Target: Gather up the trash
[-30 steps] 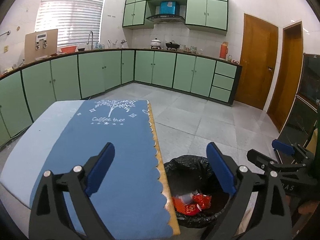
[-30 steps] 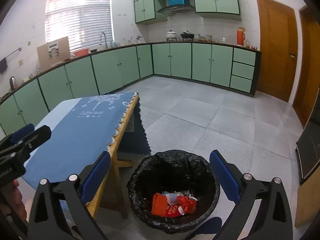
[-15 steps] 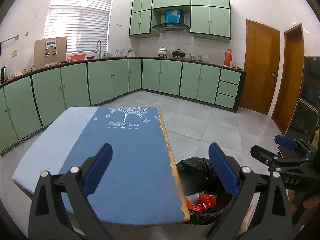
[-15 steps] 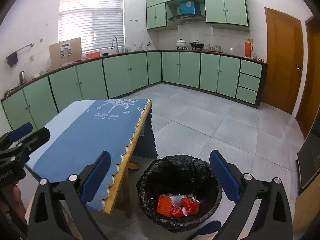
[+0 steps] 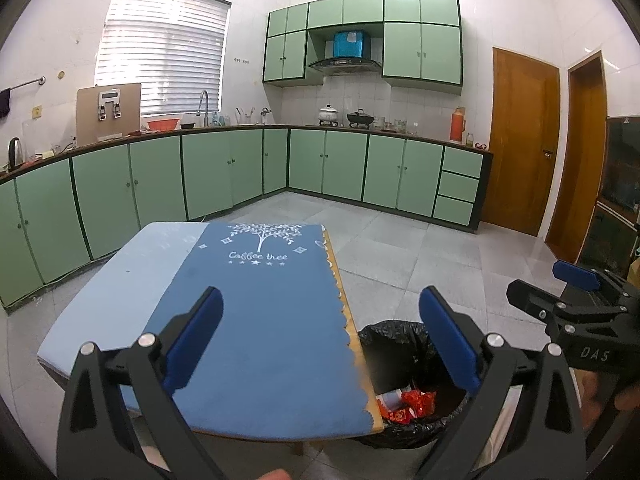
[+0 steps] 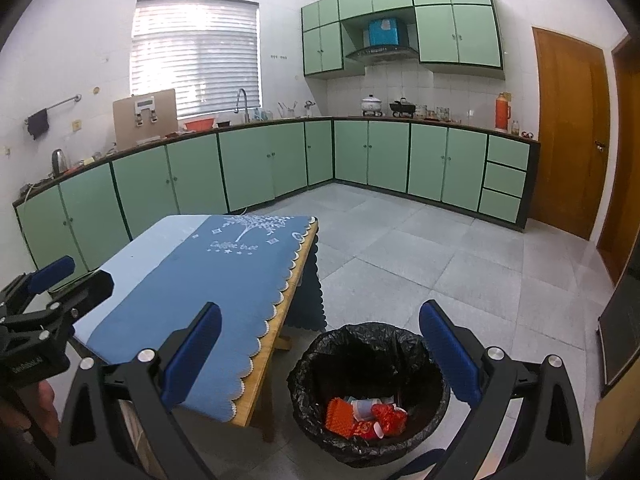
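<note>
Both black tongs with blue pads, left tongs (image 5: pixel 320 336) and right tongs (image 6: pixel 320 340), are hovering level, spread wide and empty, over the blue-clothed wooden desk (image 5: pixel 260 320); red and white wrappers (image 6: pixel 366 416) are lying inside the black-lined round bin (image 6: pixel 368 344) beside it.

A home kitchen: green cabinets (image 5: pixel 348 164), range hood (image 5: pixel 344 65), sink faucet (image 5: pixel 203 106).

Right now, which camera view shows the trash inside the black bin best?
The right wrist view: the bin is seen whole and the red trash lies open. In the left wrist view the table hides part of the bin, showing only some trash.
</note>
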Demonstrator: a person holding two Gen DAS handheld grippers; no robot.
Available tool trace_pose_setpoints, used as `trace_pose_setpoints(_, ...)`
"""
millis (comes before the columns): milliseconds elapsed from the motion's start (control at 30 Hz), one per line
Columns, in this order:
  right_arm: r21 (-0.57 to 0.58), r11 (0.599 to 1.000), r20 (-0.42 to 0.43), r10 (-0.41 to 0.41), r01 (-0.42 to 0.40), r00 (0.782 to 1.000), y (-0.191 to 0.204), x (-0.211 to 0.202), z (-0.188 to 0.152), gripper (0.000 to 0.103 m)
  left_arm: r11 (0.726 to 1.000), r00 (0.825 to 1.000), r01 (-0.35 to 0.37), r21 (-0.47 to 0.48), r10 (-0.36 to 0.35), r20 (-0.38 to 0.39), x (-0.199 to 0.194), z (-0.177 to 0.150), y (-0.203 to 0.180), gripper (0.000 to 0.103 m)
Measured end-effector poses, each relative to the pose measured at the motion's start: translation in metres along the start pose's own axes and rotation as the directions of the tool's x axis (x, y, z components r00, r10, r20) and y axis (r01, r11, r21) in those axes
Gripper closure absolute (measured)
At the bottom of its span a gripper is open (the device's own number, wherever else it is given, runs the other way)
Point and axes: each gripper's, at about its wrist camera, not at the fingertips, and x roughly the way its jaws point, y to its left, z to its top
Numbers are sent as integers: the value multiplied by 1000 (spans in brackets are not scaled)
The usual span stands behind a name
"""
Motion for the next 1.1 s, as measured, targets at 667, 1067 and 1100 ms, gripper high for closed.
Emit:
trace_pose_setpoints(667,-11,1000,8,6,-5,1000,5,-5,-3,6,1000,1000,-13,1,13,4,-2,-1,3,7)
trace_pose_setpoints(1067,-10,1000,8,5,-5,1000,6,-3,-3,6,1000,1000,-14,3,14,4,-2,-1,4,7)
trace_pose_setpoints(1100,-9,1000,8,5,-5,1000,6,-3,-3,6,1000,1000,-14,3,14,3,-3,0,5,7)
